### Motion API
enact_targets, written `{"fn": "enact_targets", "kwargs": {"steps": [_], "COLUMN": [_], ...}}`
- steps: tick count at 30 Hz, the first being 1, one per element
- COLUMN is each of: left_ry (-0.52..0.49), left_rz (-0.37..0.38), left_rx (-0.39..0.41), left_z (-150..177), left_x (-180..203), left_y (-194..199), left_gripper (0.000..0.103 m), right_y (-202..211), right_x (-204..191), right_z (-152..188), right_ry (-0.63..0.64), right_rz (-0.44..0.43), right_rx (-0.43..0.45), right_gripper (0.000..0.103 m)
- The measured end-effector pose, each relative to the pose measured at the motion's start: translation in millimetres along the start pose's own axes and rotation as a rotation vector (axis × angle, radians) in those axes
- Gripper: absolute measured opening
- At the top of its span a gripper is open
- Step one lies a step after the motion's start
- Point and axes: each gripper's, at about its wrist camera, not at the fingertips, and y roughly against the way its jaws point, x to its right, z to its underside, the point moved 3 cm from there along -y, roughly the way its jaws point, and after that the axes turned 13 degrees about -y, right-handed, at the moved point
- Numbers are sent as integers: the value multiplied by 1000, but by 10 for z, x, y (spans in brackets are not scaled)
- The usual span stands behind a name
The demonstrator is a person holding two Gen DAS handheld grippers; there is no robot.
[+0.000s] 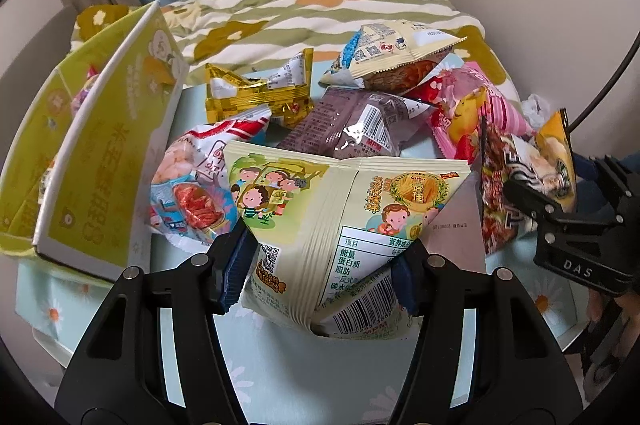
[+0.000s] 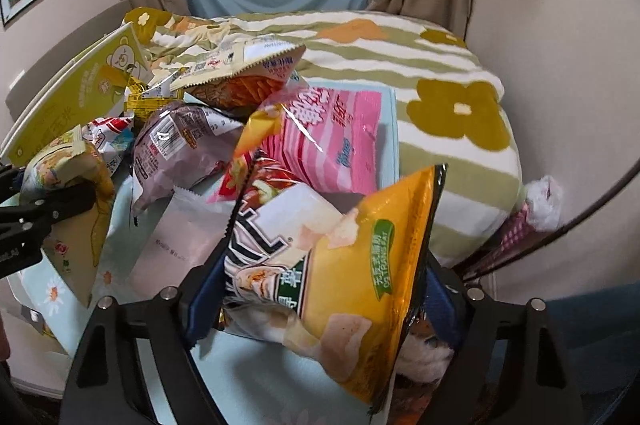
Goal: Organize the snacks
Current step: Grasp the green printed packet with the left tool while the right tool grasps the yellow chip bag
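Each hand-held gripper pinches a snack bag over the daisy-print tablecloth (image 1: pixel 540 301): left hand-held gripper (image 1: pixel 320 265) a pale-green packet (image 1: pixel 344 209), right hand-held gripper (image 2: pixel 320 305) a yellow chip bag (image 2: pixel 360 265)

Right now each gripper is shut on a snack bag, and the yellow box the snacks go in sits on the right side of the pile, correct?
Not quite. The yellow box stands on the left side of the pile, as the left wrist view shows. The rest holds: the left gripper is shut on a pale green bag and the right gripper on a yellow chip bag.
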Motion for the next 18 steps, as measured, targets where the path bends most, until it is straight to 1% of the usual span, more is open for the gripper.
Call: {"fn": "enact_targets", "kwargs": {"steps": [6,7,8,13,18], "left_ry": [11,14,17,35,59], "left_rz": [-4,-5,-5,-5,-5], "left_rx": [4,5,8,23,59], "left_z": [32,34,33,10,-66], "left_x": [4,0,-5,-23,-94], "left_y": [68,80,100,240,506], "left_gripper": [58,58,58,58,58], "right_y": [14,19,29,159,420], "right_x": [-80,-83,-87,-95,-109], "right_z": [-60,-68,-73,-68,-154], "right_ry": [53,53,52,47,7], "right_rz": [-3,-13,-20,-31,-53], "right_rx": [33,27,22,14,23], "right_gripper": [74,69,67,65,64]}}
